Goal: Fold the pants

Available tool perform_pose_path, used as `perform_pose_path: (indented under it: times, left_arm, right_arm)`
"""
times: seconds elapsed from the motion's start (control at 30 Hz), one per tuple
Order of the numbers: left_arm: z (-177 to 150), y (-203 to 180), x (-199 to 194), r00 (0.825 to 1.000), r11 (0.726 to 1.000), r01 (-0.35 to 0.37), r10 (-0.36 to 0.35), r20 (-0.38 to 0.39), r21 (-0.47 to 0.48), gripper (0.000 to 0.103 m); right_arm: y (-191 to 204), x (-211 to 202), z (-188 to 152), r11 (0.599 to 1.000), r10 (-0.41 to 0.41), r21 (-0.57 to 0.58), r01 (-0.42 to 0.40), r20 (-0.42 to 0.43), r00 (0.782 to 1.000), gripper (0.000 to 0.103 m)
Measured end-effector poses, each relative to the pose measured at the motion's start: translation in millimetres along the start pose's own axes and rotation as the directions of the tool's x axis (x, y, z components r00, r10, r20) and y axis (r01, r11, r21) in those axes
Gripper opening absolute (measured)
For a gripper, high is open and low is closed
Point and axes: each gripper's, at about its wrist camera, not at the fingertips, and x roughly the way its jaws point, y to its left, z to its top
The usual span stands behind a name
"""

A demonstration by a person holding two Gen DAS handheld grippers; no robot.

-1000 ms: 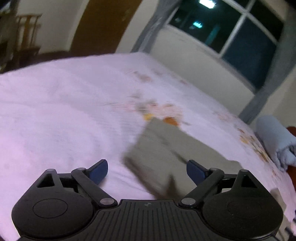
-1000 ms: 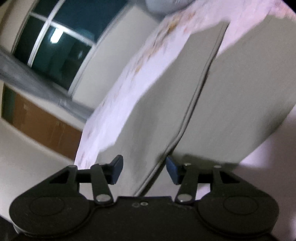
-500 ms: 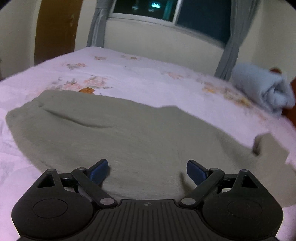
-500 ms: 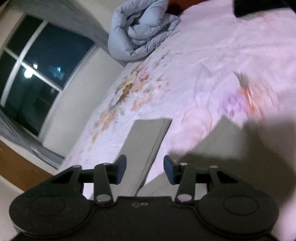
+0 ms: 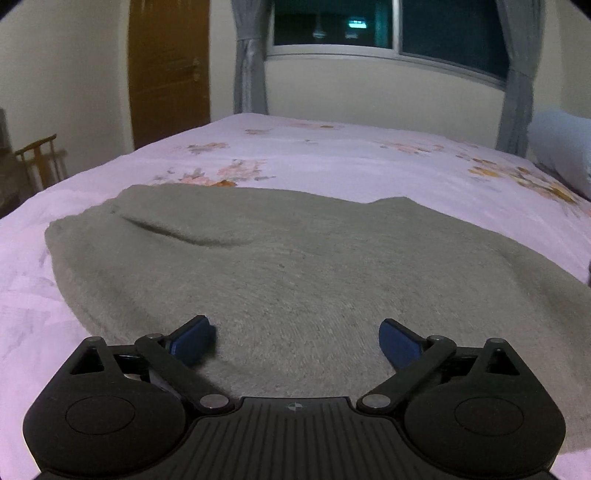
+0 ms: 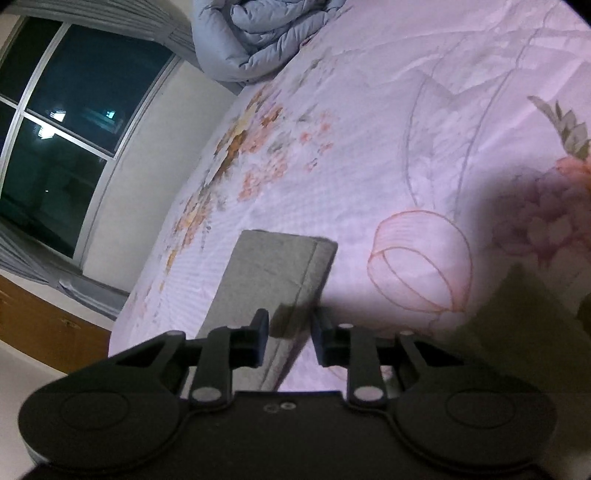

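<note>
Rolled duvet [image 6: 258,40] beyond pants [image 5: 295,266]

Left wrist cam sits low over the grey pants [image 5: 295,266], looking across the bed [image 5: 351,162] toward the window [image 5: 388,33] wall. Right wrist cam is rolled sideways, close above a narrow pant leg [image 6: 273,273], facing the blue duvet [image 6: 258,40]. Both catch the bed, window and probably that duvet.
</note>
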Motion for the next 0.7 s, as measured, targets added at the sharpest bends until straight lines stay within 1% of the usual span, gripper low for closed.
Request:
perform_pose_path:
  times: [0.03,0.07,0.1,0.17,0.23,0.3,0.4,0.47,0.57,0.63,0.7]
  left_arm:
    - [0.1,-0.6,-1.1,1.000,1.000,-0.005,0.005,0.000,-0.001,0.099]
    - [1.2,-0.3,6.1,1.000,1.000,-0.007,0.007,0.000,-0.002,0.099]
    - [0.6,-0.9,6.6,1.000,1.000,-0.009,0.009,0.002,0.001,0.099]
    - [0.1,-1.5,8.3,1.000,1.000,-0.009,0.009,0.003,0.000,0.099]
    - [-0.7,-2.0,8.2,1.000,1.000,-0.010,0.010,0.002,0.002,0.099]
    - [-0.1,-1.8,9.4,1.000,1.000,-0.007,0.007,0.000,0.001,0.099]
    - [1.1,0.3,11.0,1.000,1.000,0.003,-0.003,-0.009,0.003,0.099]
    - [3.7,2.3,12.6,0.999,1.000,0.018,-0.018,-0.030,0.004,0.099]
    - [9.0,7.1,16.2,0.995,0.998,0.063,-0.060,-0.082,0.031,0.099]
    - [14.3,12.7,19.4,0.986,0.993,0.110,-0.103,-0.128,0.049,0.099]
    - [19.0,18.0,22.6,0.974,0.985,0.159,-0.146,-0.171,0.065,0.099]
  right_arm:
    - [-1.2,2.8,1.3,1.000,-0.002,0.006,0.002,0.000,1.000,0.014]
    - [-1.1,4.1,1.7,1.000,-0.002,0.010,0.002,-0.001,1.000,0.012]
    - [-1.4,6.4,2.1,1.000,-0.001,0.012,0.001,-0.005,1.000,0.011]
    - [0.1,7.8,2.5,1.000,-0.014,0.001,0.014,-0.008,1.000,0.000]
    - [1.9,5.1,2.0,1.000,-0.007,-0.006,0.007,0.001,1.000,0.000]
    - [9.6,-2.7,1.0,0.999,0.005,-0.039,-0.004,0.022,1.000,0.000]
    - [25.8,-20.5,0.0,0.996,0.014,-0.094,-0.009,0.056,0.998,0.000]
    - [37.0,-35.6,-0.1,0.991,0.023,-0.131,-0.013,0.072,0.997,0.000]
    - [51.5,-64.4,1.0,0.982,0.031,-0.188,-0.012,0.098,0.995,0.000]
    - [57.7,-85.6,3.0,0.978,0.030,-0.207,-0.006,0.112,0.993,0.000]
    - [62.6,-107.9,5.0,0.974,0.030,-0.225,-0.001,0.124,0.992,0.000]
